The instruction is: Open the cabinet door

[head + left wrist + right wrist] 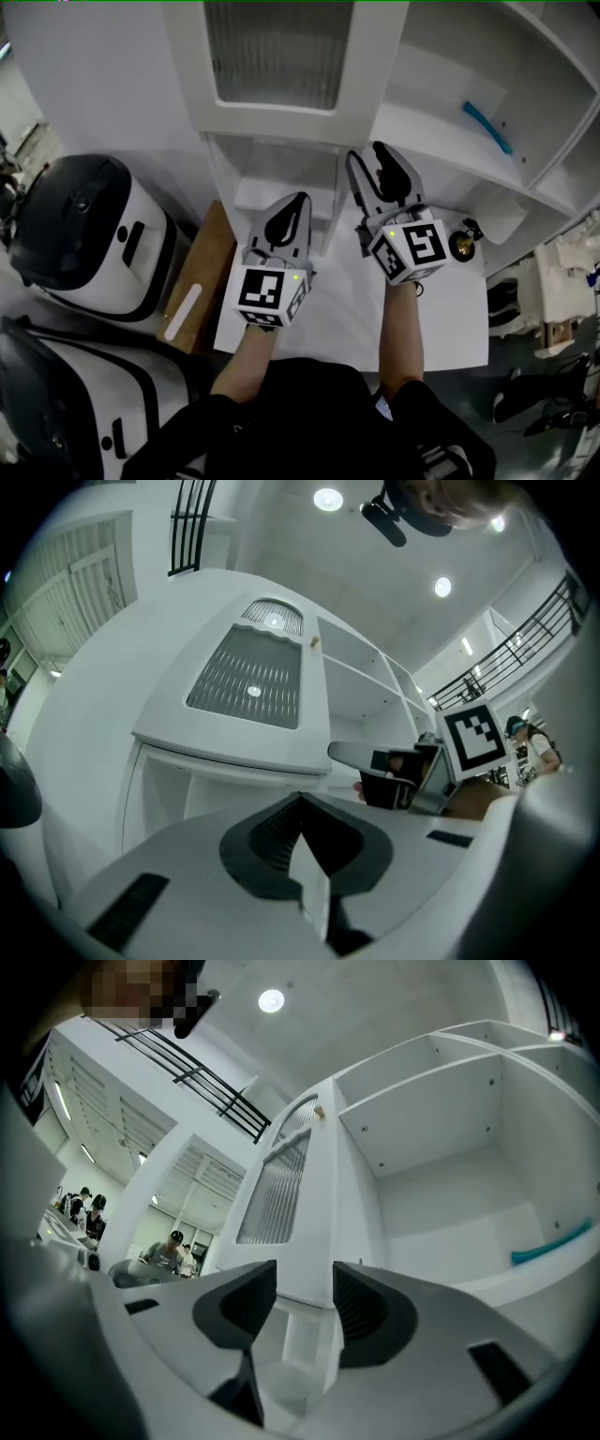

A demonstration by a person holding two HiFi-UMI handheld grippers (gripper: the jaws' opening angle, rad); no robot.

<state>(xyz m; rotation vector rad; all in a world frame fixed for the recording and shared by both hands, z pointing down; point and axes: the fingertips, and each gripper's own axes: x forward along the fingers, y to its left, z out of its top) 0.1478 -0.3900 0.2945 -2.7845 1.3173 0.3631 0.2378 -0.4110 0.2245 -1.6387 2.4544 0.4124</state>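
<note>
- Swinging the cabinet door (pixel 279 52) wider looks like your remaining step: it stands ajar ahead, its edge facing your right gripper (pixel 305 1288), whose jaws gape empty just short of it.
- Hook that edge and follow its arc.
- Your left gripper (pixel 301 803) is closed on nothing.
- No readable writing; only square markers.

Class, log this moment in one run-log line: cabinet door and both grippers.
white cabinet door with ribbed glass panel: swung open | right gripper: open, empty | left gripper: shut, empty
</note>
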